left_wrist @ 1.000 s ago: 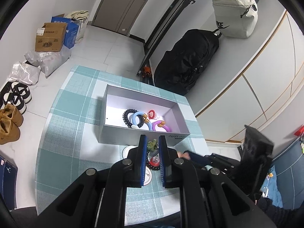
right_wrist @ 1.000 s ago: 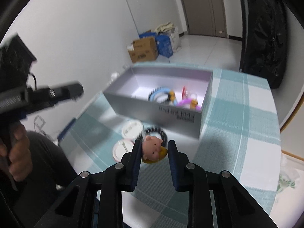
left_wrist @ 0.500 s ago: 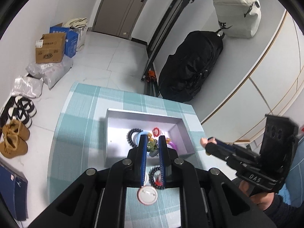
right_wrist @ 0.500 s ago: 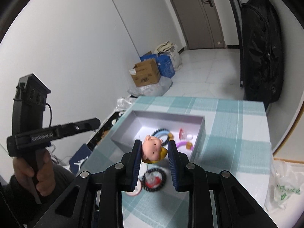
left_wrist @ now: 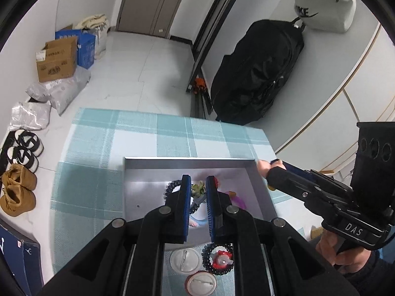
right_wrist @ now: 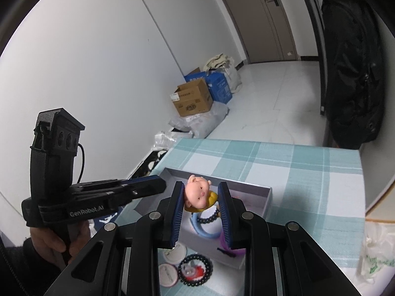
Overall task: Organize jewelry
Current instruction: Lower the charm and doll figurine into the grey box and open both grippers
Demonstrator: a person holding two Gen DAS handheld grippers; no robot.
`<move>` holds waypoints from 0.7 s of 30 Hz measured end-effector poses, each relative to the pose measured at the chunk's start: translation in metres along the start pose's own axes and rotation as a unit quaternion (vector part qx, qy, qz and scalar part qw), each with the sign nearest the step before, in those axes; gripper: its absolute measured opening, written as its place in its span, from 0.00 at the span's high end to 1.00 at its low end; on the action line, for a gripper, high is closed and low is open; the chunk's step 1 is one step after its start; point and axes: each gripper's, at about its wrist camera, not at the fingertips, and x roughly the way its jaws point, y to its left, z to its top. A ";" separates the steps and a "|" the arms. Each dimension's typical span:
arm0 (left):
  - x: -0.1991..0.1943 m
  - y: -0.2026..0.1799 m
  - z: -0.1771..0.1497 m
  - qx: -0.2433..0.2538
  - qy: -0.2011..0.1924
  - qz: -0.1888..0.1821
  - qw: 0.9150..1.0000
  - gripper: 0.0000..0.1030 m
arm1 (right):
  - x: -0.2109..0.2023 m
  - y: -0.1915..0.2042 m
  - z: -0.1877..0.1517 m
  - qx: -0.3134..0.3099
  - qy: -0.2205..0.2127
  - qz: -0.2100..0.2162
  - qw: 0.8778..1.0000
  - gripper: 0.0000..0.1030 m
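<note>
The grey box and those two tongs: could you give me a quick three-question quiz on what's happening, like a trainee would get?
1. True or false: the right tongs are empty.
2. What do the left tongs grip: A) a black bead bracelet, B) a small green ornament, C) a round badge?
3. Where do the two round badges lie: inside the grey box or outside on the checked cloth?

Key: 1 false, they grip a pig-faced charm; 2 B; 3 outside.

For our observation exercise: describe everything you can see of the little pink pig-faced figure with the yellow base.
The small pink pig-faced figure on a yellow base looks like smooth plastic or rubber, with ears, closed eyes and a snout. It is tilted, pinched between the blue pads of the right hand-held gripper, and held above the open grey box, touching nothing else.
</note>
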 end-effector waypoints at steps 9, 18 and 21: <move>0.022 0.002 0.004 0.010 0.026 0.002 1.000 0.92 | 0.032 -0.017 -0.006 0.016 0.041 0.017 0.999 0.74; 0.034 0.004 0.008 0.007 0.044 -0.009 0.999 0.92 | 0.048 -0.028 -0.010 0.023 0.067 0.022 0.997 0.74; 0.038 0.003 0.009 0.006 0.052 -0.015 0.998 0.92 | 0.047 -0.029 -0.009 0.025 0.067 0.026 0.997 0.74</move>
